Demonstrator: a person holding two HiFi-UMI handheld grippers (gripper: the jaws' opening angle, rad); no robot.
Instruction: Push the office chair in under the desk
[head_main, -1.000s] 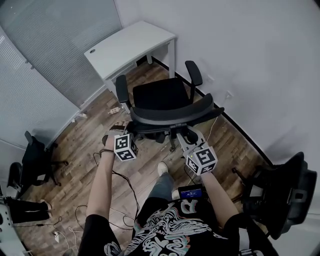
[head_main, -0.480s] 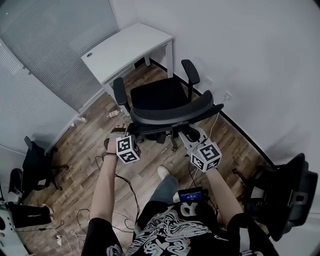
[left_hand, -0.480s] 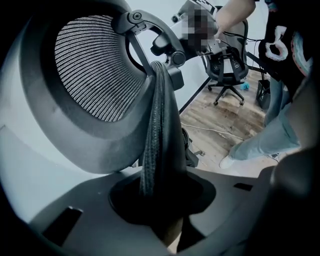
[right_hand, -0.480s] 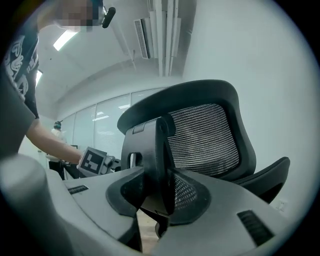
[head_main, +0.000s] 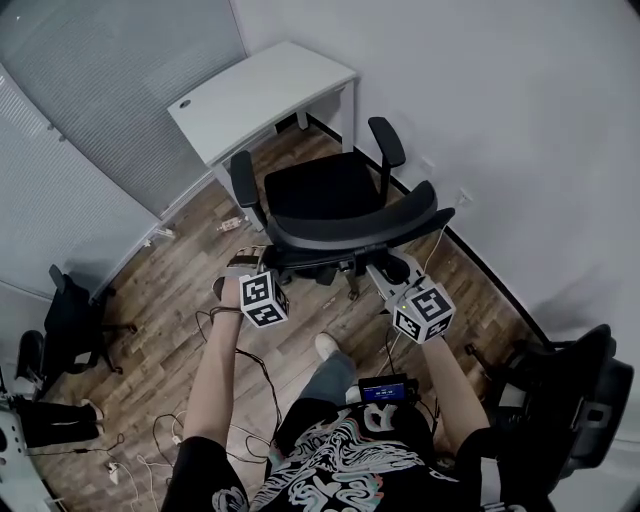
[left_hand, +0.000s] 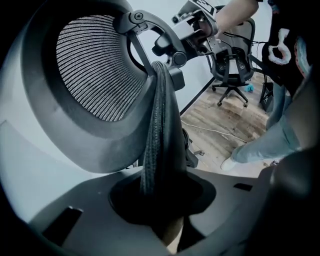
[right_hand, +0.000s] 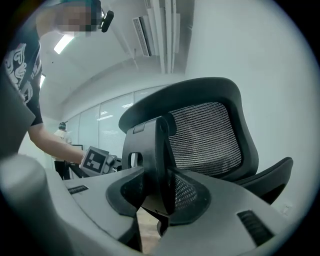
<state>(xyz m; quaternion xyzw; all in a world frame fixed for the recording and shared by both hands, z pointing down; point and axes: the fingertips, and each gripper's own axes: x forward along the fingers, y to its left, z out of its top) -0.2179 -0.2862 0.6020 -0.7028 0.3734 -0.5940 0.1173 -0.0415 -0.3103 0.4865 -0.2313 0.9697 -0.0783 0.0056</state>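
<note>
The black office chair (head_main: 320, 190) stands on the wood floor with its seat facing the white desk (head_main: 262, 95), just short of the desk's front edge. My left gripper (head_main: 250, 264) is shut on the left edge of the mesh backrest (left_hand: 100, 75); in the left gripper view the left gripper (left_hand: 160, 200) has that edge between its jaws. My right gripper (head_main: 386, 268) is shut on the frame bracket (right_hand: 152, 150) behind the backrest, and the right gripper (right_hand: 160, 205) points level. Each gripper shows in the other's view: the right gripper (left_hand: 195, 30) and the left gripper (right_hand: 95, 161).
A second black chair (head_main: 565, 390) stands at the right by the wall, and a third chair (head_main: 70, 320) at the left. Cables (head_main: 250, 365) trail over the floor near my foot (head_main: 325, 342). A blind-covered glass partition (head_main: 90, 130) runs behind the desk.
Both grippers and the backrest have shifted slightly to the right in the head view. Both grips are unchanged.
</note>
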